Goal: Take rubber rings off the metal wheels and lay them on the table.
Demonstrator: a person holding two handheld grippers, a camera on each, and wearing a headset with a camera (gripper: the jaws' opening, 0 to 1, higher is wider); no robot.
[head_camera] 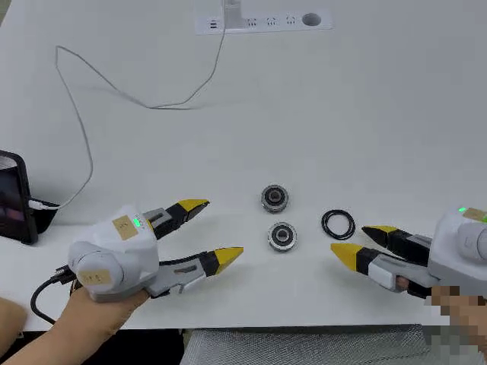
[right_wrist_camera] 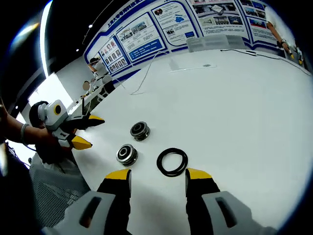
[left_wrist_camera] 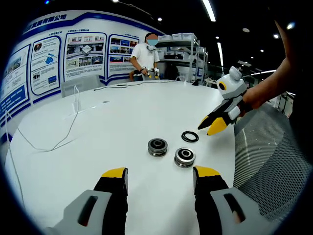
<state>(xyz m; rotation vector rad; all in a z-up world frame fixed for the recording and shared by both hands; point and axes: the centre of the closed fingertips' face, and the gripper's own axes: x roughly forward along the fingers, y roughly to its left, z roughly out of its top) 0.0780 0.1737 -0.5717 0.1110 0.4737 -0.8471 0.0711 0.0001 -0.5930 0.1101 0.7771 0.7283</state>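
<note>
Left hand-held gripper (head_camera: 219, 228): jaws spread wide, nothing between them, positioned low over the front-left of the tabletop (head_camera: 365, 114), tips pointing toward the centre. Right hand-held gripper (head_camera: 354, 239): jaws likewise parted, holding nothing, positioned at the front-right, tips pointing inward. Between the two sets of tips lie two metal wheels, flat on the surface and apart from each other: the near wheel (head_camera: 282, 236) roughly midway between the grippers, and the far wheel (head_camera: 275, 198) just beyond it. A black rubber ring (head_camera: 338, 223) lies flat on the tabletop, right of the wheels and touching neither, just ahead of the right gripper's tips; whether it is one ring or two stacked cannot be told. Both grippers sit close to the front edge, below which grey mesh (head_camera: 304, 346) shows. Beyond the wheels the white surface runs open to a power strip (head_camera: 262, 20) at the far edge. A cable (head_camera: 84, 129) loops across the left side to a dark device (head_camera: 15, 198) at the left edge.
</note>
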